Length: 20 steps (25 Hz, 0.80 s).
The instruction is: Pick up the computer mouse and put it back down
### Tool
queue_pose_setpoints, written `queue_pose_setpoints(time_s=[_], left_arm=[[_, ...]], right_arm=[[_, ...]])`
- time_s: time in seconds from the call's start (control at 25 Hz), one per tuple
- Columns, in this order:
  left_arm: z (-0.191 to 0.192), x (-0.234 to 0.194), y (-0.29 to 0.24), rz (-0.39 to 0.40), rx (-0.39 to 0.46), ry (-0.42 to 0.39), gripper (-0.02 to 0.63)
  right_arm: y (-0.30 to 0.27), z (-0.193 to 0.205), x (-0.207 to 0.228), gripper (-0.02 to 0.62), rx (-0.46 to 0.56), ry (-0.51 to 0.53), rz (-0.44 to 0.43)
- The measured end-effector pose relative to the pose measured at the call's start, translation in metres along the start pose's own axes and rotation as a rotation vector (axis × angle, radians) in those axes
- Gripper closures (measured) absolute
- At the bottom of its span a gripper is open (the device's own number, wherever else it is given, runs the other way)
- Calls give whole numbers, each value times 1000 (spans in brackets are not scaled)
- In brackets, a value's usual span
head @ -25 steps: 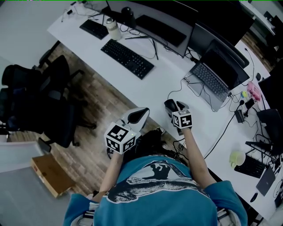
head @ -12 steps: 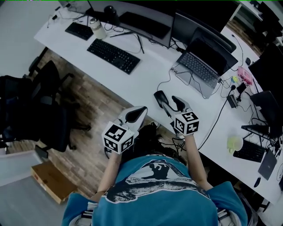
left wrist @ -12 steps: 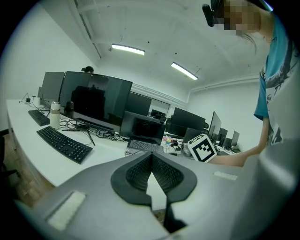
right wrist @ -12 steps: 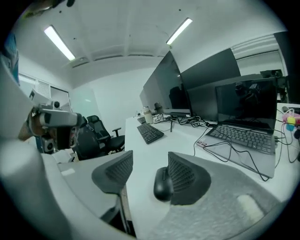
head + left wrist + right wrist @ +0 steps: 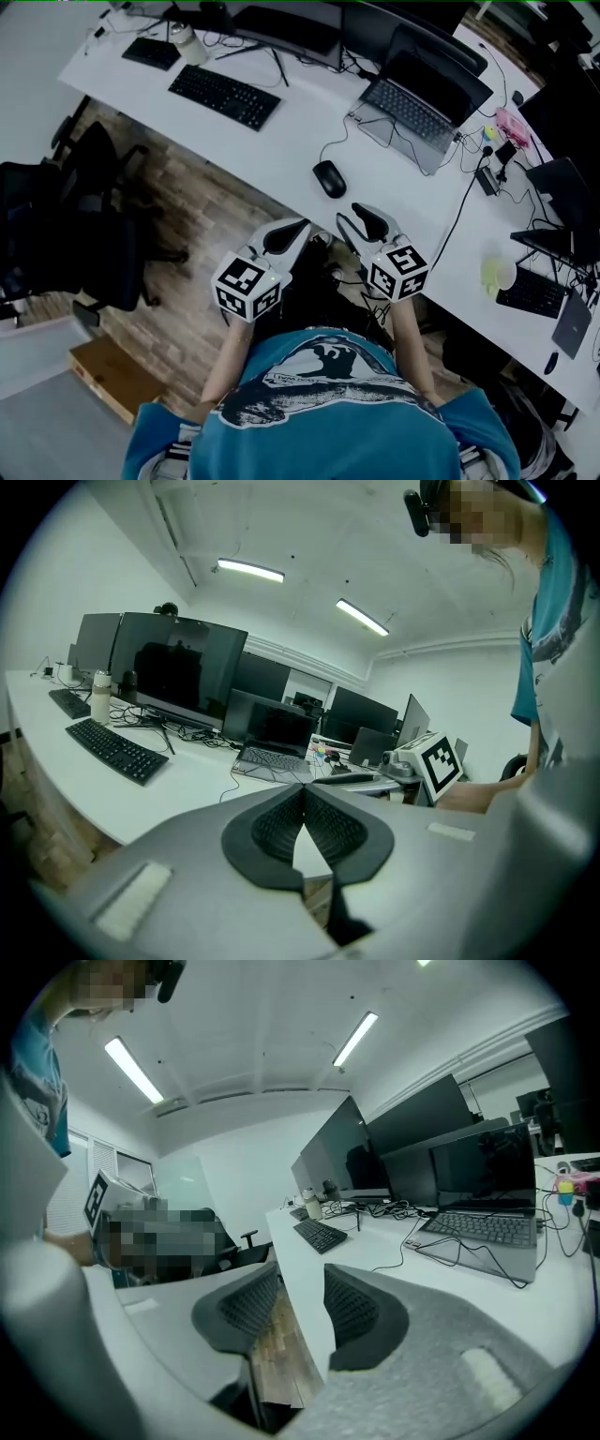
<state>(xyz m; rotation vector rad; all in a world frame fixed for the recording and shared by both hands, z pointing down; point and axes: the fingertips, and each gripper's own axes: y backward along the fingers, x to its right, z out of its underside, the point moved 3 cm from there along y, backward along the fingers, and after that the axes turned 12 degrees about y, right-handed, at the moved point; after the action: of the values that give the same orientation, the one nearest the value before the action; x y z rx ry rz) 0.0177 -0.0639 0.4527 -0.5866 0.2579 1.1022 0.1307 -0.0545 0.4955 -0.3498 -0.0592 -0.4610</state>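
Half-spread, empty, its jaws just closing, the right tool (image 5: 361, 223) is hovering mid-frame near the mouse (image 5: 329, 178), risking nudging it off the table (image 5: 281, 141); left tool (image 5: 294, 232) pressed together.

Low in mid-frame the left gripper (image 5: 304, 797) holds its dark fingers (image 5: 268, 829) tip to tip, nothing between them, while beyond a white surface (image 5: 192, 775) carries a black keyboard (image 5: 116, 750) at left and an open laptop (image 5: 274, 744) near the centre.
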Motion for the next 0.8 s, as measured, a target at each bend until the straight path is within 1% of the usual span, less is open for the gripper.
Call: queue_pose_setpoints(time_s=[0.24,0.56,0.72,0.8], left_arm=[[14,10,9,-13,-26,0,592],[6,15,4,-7,-21,-24,592],[5,15,13,-3,-20,-32,592],[4,11,22,-6,-14,-35,592]], right_arm=[[12,4,-18,489,32,-18,-16],[22,2,-25,560,50,-22,-37],[21,3,-32,590,48,-17,-37],[18,0,-38,592,51,-12,-38]])
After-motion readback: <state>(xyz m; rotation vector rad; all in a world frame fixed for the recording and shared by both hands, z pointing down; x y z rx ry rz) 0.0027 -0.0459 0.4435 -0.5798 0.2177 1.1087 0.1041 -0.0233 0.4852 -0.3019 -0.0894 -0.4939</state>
